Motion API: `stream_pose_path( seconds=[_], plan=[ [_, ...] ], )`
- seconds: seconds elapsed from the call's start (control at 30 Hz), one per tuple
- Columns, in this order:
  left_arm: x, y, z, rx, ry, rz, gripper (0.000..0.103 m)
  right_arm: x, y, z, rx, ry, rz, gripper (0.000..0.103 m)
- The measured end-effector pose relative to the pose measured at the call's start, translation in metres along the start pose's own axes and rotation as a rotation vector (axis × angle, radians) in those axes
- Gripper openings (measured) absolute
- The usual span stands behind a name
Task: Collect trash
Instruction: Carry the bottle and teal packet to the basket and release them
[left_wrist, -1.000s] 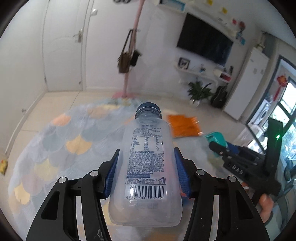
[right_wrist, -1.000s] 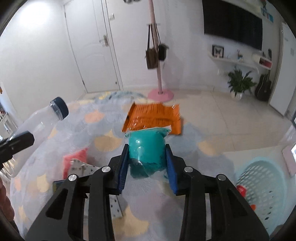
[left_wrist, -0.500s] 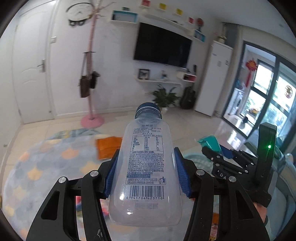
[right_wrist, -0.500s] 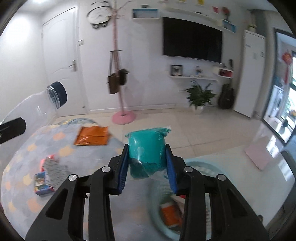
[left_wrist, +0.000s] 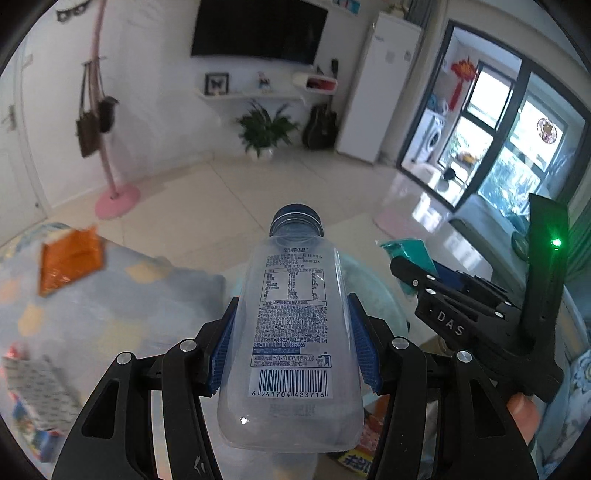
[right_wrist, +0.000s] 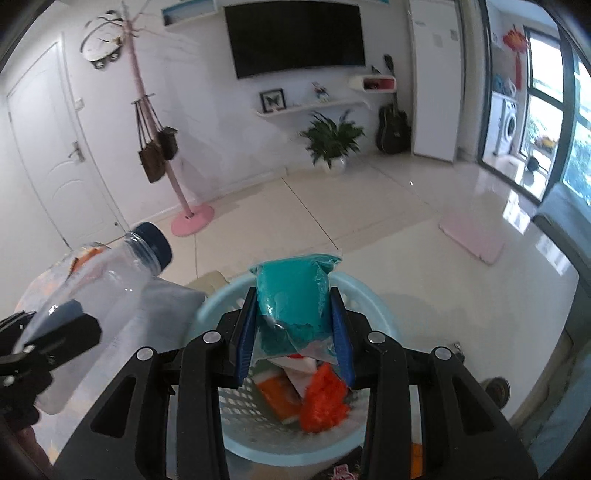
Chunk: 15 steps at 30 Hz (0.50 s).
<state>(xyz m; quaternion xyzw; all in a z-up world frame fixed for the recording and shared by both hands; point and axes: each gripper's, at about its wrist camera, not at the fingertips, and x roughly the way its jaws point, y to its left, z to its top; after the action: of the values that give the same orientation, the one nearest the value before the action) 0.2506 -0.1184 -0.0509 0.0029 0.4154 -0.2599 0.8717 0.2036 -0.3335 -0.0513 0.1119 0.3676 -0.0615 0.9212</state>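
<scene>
Between the blue pads of the left gripper (left_wrist: 291, 343) sits a clear plastic bottle (left_wrist: 291, 332), clamped at its middle with its dark cap pointing to 12 o'clock. The right gripper (right_wrist: 293, 332) pinches a teal packet (right_wrist: 291, 299) above a pale blue basket (right_wrist: 210, 314), which holds orange wrappers (right_wrist: 323, 402) at 6 o'clock of the packet.

A clear bottle (left_wrist: 291, 339) is showing a dark-blue cap; a teal pouch (right_wrist: 293, 299) is hanging above the pale-blue basket (right_wrist: 210, 314) holding orange wrappers (right_wrist: 325, 402).
</scene>
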Motion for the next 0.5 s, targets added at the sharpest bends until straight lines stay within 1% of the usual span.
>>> stream_pose_path(
  seconds=[0.1,0.13,0.17,0.2,0.33,0.5],
  plan=[
    [0.016,0.003,-0.001,-0.010,0.037,-0.007,0.055,0.015,-0.012,-0.004,0.024,0.045,0.015,0.035],
    [0.019,0.006,-0.001,-0.017,0.038,-0.007,0.058,0.017,-0.014,-0.006,0.028,0.054,0.015,0.036],
    [0.019,0.008,0.000,-0.023,0.037,-0.007,0.062,0.022,-0.015,-0.008,0.031,0.068,0.019,0.041],
    [0.019,0.011,0.000,-0.031,0.029,-0.005,0.065,0.027,-0.017,-0.010,0.035,0.085,0.033,0.043],
    [0.011,0.017,-0.003,-0.036,0.011,0.012,0.065,0.036,-0.014,-0.017,0.039,0.117,0.053,0.046],
    [-0.004,0.018,-0.009,-0.056,-0.017,0.013,0.065,0.032,-0.004,-0.020,0.024,0.116,0.068,0.046]
  ],
)
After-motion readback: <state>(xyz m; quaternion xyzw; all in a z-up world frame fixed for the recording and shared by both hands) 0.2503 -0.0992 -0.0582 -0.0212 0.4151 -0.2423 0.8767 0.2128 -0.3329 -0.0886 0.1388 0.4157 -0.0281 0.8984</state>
